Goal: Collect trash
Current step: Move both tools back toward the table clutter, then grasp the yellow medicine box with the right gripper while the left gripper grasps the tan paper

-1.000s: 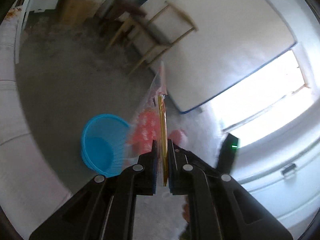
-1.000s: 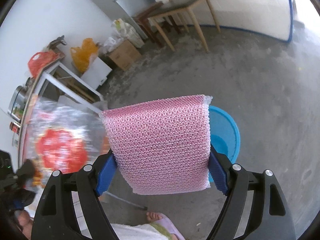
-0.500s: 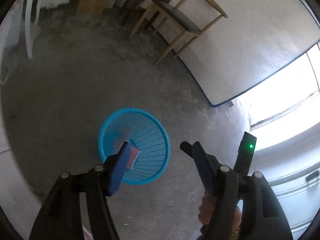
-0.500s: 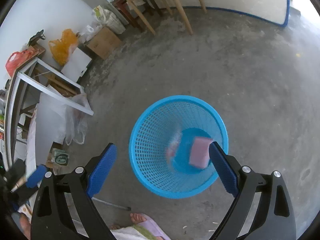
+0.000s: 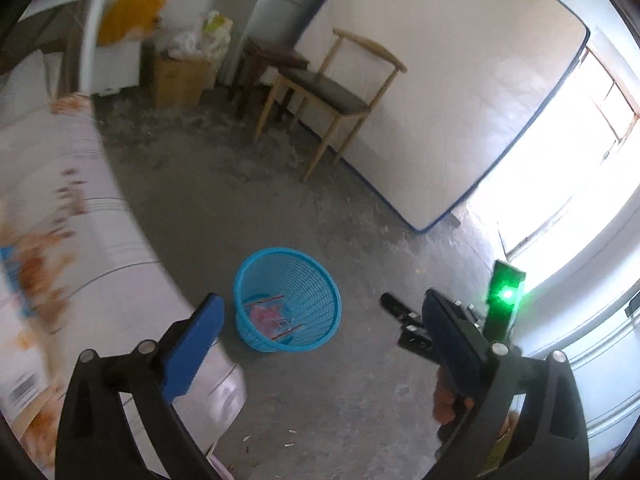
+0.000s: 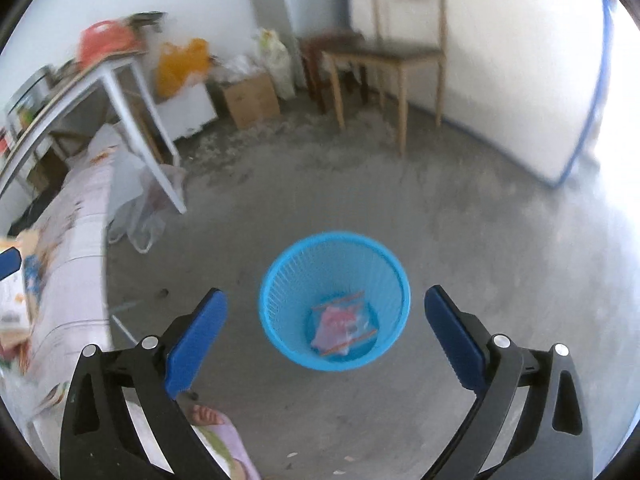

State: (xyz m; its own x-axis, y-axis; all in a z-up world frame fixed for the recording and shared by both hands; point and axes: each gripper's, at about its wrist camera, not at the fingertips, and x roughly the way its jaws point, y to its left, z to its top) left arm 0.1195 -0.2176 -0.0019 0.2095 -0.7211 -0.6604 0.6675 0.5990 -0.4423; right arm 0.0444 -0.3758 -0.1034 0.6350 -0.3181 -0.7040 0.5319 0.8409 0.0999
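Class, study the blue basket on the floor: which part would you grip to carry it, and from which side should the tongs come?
Grip the blue basket by its thin top rim, coming from above with one finger inside and one outside. It stands upright with its mouth open upward, and its body looks too wide for the right tongs. Pick a rim stretch away from the wrappers inside.

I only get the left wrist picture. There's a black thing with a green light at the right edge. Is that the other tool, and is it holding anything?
Observer: Yes, that is the right gripper. Its own camera shows its fingers wide apart with nothing between them.
Visitor: What is it aimed at?
Observer: The blue basket. In that view it sits on the floor, centred between the two fingers.
Visitor: Is any of the person in sight?
Observer: A bare foot shows near the bottom edge, just beside the gripper's left finger.
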